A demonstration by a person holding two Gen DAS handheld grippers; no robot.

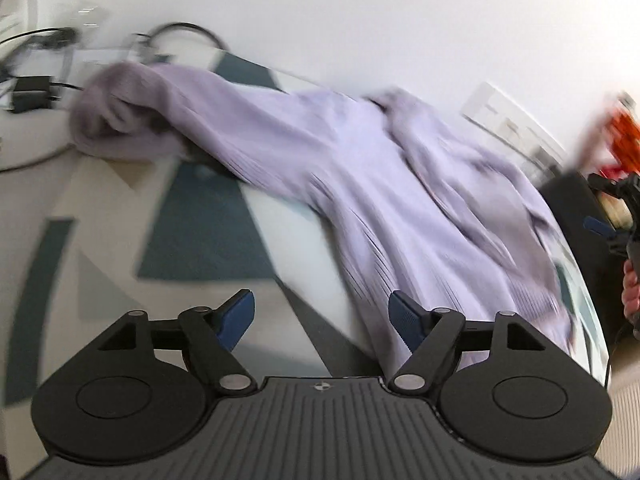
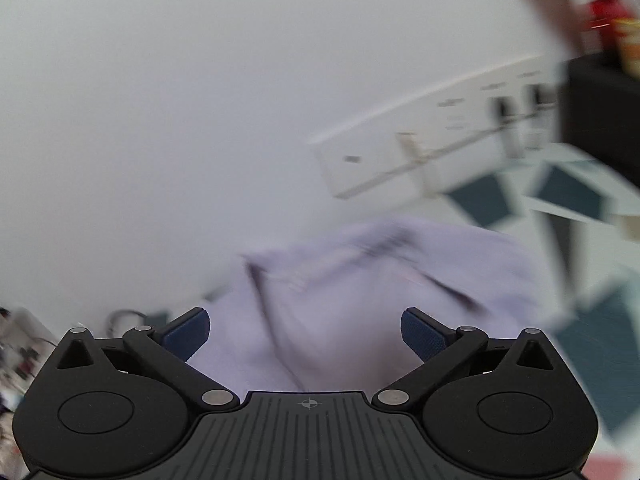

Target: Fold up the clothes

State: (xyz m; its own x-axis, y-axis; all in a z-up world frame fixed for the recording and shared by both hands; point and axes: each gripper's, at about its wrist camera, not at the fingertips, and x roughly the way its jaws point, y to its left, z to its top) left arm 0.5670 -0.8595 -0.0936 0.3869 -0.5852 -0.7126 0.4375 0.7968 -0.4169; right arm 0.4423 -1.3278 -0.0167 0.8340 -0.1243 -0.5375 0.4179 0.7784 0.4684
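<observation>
Lilac ribbed knit sweater, soft, limp, sprawled unfolded on desk; grasp hem or sleeve; left claw and right claw both released.

The right gripper has its jaws spread wide with nothing clamped. Between and beyond them lies a rumpled lilac garment, blurred. Farther ahead and to the right a white socket strip runs along the wall. A patterned teal-and-white surface spreads right of the jaws.
</observation>
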